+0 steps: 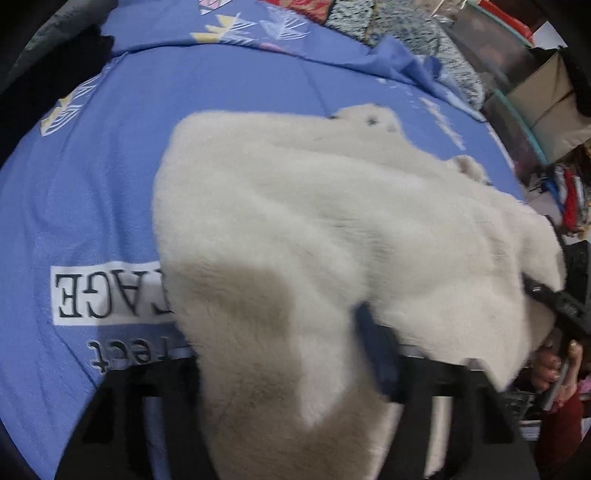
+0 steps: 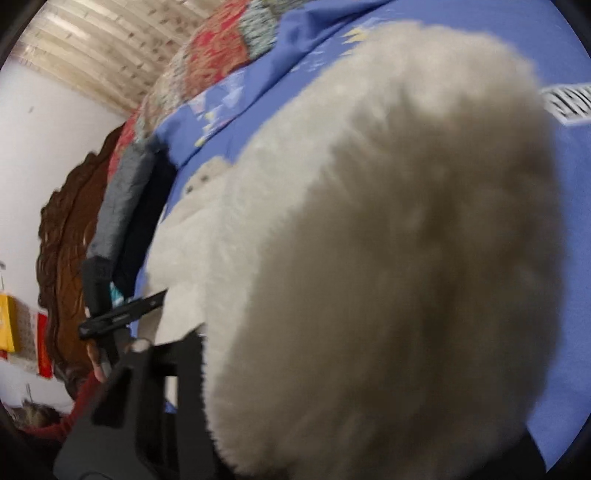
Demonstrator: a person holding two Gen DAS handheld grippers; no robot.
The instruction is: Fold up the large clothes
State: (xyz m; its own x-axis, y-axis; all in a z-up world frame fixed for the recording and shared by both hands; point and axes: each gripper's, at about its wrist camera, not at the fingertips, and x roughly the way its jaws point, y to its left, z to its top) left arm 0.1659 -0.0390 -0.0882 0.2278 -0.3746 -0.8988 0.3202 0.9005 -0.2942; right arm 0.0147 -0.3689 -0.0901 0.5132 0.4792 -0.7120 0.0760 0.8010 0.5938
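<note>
A large cream fleece garment (image 1: 332, 229) lies spread on the blue bedsheet (image 1: 92, 192). My left gripper (image 1: 291, 373) is shut on its near edge, and the fabric drapes over the fingers. My right gripper (image 2: 325, 387) is shut on another part of the garment (image 2: 388, 258), which bulges over it and hides its fingers. The right gripper also shows in the left wrist view (image 1: 554, 295), at the garment's right edge. The left gripper shows in the right wrist view (image 2: 122, 314), at the garment's left edge.
The blue bedsheet (image 2: 561, 221) has printed letters (image 1: 107, 295). A patterned quilt and grey blankets (image 1: 406, 29) lie at the bed's far end. Boxes and clutter (image 1: 546, 92) stand to the right. A carved wooden headboard (image 2: 70, 258) stands against the white wall.
</note>
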